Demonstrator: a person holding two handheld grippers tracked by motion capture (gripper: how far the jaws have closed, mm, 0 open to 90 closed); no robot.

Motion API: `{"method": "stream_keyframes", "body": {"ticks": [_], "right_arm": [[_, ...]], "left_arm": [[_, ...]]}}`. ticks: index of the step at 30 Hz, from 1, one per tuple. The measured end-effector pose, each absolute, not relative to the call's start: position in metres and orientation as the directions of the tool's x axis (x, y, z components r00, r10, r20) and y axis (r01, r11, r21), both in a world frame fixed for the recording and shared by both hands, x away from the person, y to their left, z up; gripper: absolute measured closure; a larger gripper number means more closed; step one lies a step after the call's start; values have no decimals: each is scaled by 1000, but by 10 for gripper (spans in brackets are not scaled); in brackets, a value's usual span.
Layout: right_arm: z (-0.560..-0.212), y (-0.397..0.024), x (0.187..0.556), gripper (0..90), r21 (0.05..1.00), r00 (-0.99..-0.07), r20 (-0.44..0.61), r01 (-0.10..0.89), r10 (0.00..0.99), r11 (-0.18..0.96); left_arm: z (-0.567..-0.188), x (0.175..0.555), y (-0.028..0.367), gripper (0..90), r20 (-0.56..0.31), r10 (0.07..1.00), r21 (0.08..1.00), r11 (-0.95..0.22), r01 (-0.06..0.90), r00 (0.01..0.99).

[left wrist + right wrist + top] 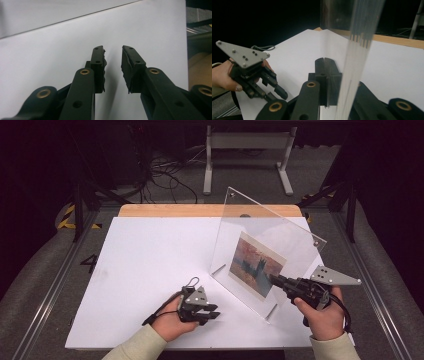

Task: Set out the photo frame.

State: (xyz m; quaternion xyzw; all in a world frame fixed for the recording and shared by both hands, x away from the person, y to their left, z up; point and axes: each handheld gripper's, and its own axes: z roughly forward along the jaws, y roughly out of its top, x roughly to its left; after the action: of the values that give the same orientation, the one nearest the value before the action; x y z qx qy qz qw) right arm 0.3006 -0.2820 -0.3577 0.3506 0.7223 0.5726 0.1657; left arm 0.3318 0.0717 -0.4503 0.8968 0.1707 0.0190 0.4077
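We've got the clear acrylic photo frame upright at 3 o'clock on the worktop, right gripper pinching its edge; left gripper spread, empty. Placement unfinished.

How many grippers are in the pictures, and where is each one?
2. The left gripper is over the white table near its front edge. The right gripper is at the clear picture frame, on the picture.
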Motion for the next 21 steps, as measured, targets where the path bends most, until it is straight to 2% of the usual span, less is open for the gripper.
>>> {"method": "stream_keyframes", "body": {"ticks": [6,12,18,21], "right_arm": [[-349,-275,302,852,947,-687,170,312,707,76],[-333,-263,310,851,951,-721,138,287,679,112],[-317,-233,329,851,959,-812,97,231,575,164],[-312,-204,344,851,956,-875,86,208,477,209]], "left_arm": [[-450,334,116,726,-144,414,758,-537,369,899],[-455,336,159,740,-169,506,769,-469,434,846],[-456,333,197,748,-193,597,789,-378,485,779],[-458,331,211,754,-200,632,792,-345,504,748]]}}
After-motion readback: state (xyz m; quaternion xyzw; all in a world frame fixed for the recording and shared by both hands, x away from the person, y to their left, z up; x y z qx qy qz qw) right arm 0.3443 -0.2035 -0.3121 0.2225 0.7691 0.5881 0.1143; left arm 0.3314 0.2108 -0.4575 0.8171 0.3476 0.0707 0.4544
